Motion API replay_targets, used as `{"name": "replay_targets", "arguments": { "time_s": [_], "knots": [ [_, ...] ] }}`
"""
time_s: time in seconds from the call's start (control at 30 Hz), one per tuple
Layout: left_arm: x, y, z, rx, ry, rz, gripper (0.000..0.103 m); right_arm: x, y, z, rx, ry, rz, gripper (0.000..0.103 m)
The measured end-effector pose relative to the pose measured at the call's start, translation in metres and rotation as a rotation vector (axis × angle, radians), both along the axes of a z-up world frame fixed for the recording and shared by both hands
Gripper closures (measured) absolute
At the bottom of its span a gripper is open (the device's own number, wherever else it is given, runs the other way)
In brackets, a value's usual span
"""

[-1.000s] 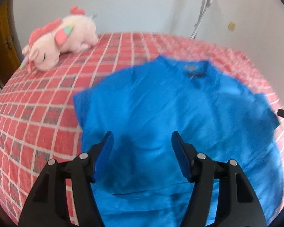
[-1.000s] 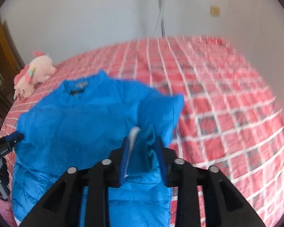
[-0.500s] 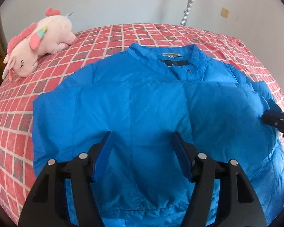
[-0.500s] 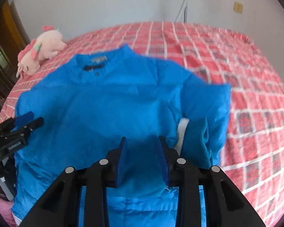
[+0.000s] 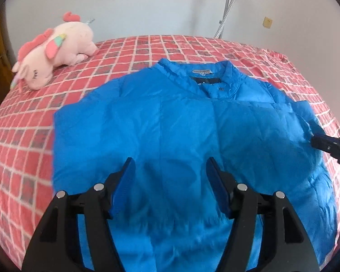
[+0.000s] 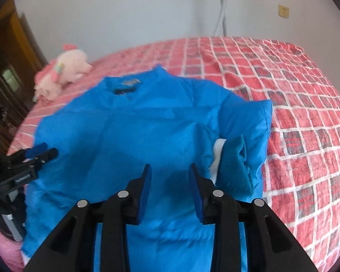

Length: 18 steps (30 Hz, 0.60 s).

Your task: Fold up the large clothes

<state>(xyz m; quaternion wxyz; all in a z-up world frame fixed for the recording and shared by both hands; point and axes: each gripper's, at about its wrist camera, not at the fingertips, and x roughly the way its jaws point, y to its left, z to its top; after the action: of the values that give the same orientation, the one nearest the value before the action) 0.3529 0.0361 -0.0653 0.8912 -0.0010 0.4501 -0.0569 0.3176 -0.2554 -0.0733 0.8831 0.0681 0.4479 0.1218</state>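
A large blue padded jacket (image 5: 170, 124) lies front-up on the bed, collar toward the far wall. It also shows in the right wrist view (image 6: 147, 131), with its right sleeve folded in over the body and the ribbed cuff (image 6: 235, 165) lying free. My left gripper (image 5: 170, 170) is open and empty above the jacket's lower middle. My right gripper (image 6: 170, 176) is open and empty just left of the cuff. The right gripper's tip also shows at the left wrist view's right edge (image 5: 328, 145). The left gripper shows at the right wrist view's left edge (image 6: 31, 158).
The bed has a red checked cover (image 5: 22, 136), also in the right wrist view (image 6: 306, 124). A pink plush unicorn (image 5: 54, 49) lies at the far left corner. White walls stand behind, with a pole (image 5: 229, 6). A wooden door (image 6: 9, 68) is at left.
My right gripper has let go of the sleeve cuff and opened. The cuff now lies on the jacket to its right. My left gripper stays open over the jacket.
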Motion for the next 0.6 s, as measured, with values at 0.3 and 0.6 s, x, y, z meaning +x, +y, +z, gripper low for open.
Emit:
{"name": "replay_targets", "arguments": {
  "time_s": [0.3, 0.6],
  "knots": [
    [-0.009, 0.006, -0.026, 0.026, 0.032, 0.018, 0.037, 0.004, 0.011, -0.03, -0.037, 0.075, 0.033, 0.069],
    [-0.008, 0.005, -0.035, 0.038, 0.026, 0.025, 0.037, 0.003, 0.014, -0.044, -0.042, 0.065, 0.023, 0.07]
  ]
}}
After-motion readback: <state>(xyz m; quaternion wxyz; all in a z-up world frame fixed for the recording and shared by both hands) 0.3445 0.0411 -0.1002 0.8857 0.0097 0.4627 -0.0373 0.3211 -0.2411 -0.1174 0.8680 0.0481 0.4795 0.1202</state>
